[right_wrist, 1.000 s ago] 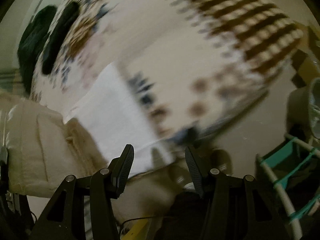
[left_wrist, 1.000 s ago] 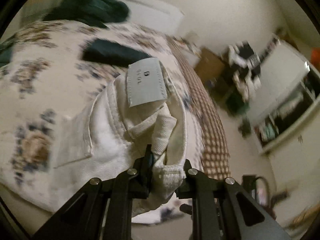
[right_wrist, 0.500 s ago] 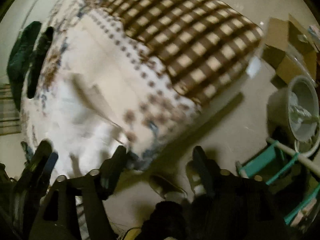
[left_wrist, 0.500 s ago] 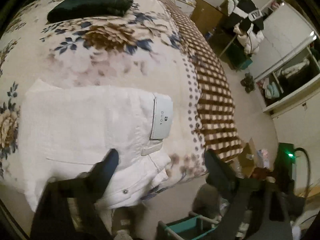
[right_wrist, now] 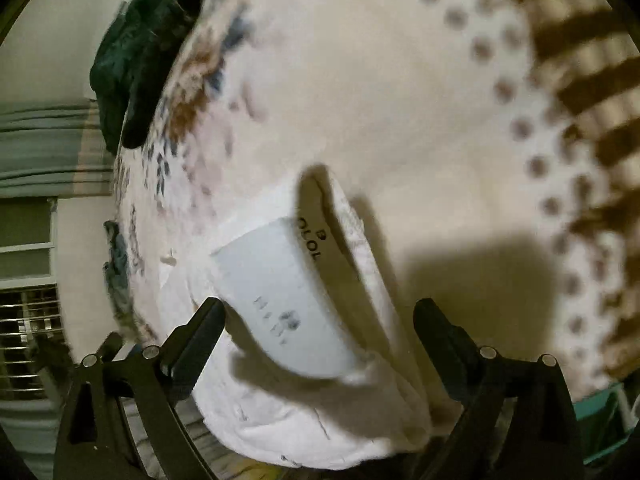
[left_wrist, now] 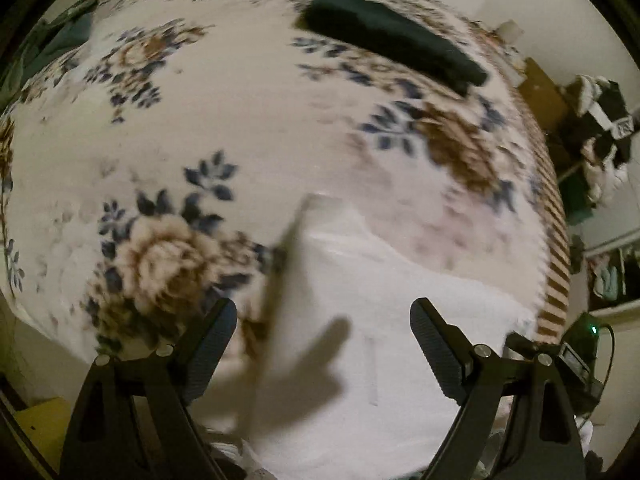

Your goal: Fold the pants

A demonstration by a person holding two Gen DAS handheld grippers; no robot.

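You're over a bed spread with a floral blanket (left_wrist: 248,128) whose border turns to brown checks (right_wrist: 592,92). A pale wall (left_wrist: 560,20) rises beyond, open shelving (left_wrist: 612,272) stands at right, and a window with blinds (right_wrist: 28,312) shows dimly.

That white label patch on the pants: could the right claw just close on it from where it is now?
Probably yes. The right claw is open, and the label patch on the white pants sits between its fingers with nothing in front. How near the fingers are to the cloth cannot be told.
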